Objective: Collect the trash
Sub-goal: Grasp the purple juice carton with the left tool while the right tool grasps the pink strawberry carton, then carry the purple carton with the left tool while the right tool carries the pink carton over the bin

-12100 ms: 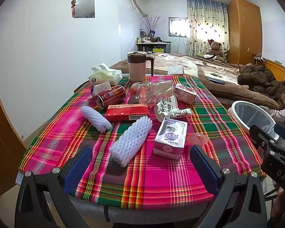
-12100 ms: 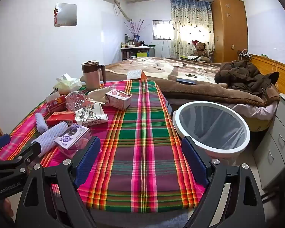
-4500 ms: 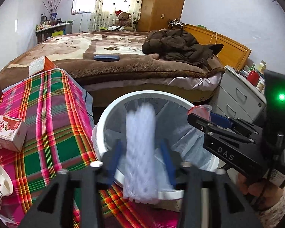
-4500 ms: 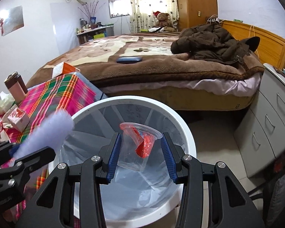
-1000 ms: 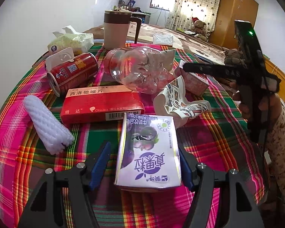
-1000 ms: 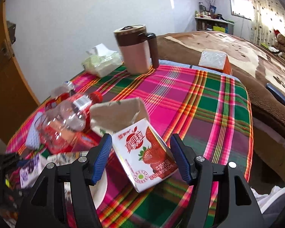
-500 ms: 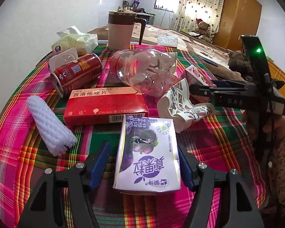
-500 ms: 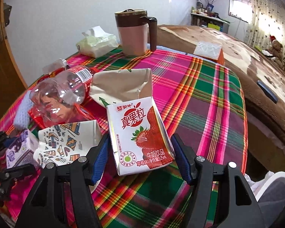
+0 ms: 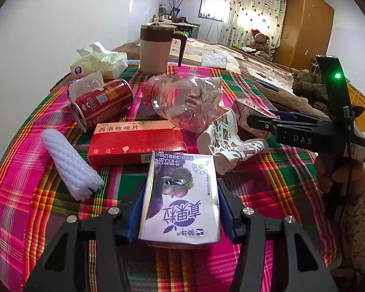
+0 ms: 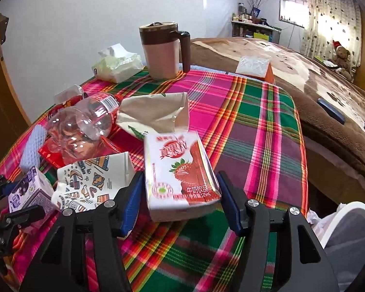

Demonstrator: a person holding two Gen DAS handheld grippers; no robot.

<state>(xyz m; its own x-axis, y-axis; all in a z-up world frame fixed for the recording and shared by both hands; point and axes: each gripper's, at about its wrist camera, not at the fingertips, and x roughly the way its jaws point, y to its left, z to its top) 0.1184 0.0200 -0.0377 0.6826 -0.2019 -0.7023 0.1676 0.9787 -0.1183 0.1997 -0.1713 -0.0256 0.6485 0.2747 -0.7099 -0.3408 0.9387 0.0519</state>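
Both grippers straddle drink cartons lying flat near the tabletop's near edge, so each can be lifted together. The left gripper (image 9: 180, 209) is closing on the purple carton (image 9: 180, 199), pads touching its sides. The right gripper (image 10: 180, 199) is closing around the strawberry carton (image 10: 180, 172), not yet pinching. The bin (image 10: 348, 221) waits beside the right edge.

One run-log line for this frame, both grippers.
left gripper: closing on purple milk carton | right gripper: closing around strawberry milk carton | both cartons on table
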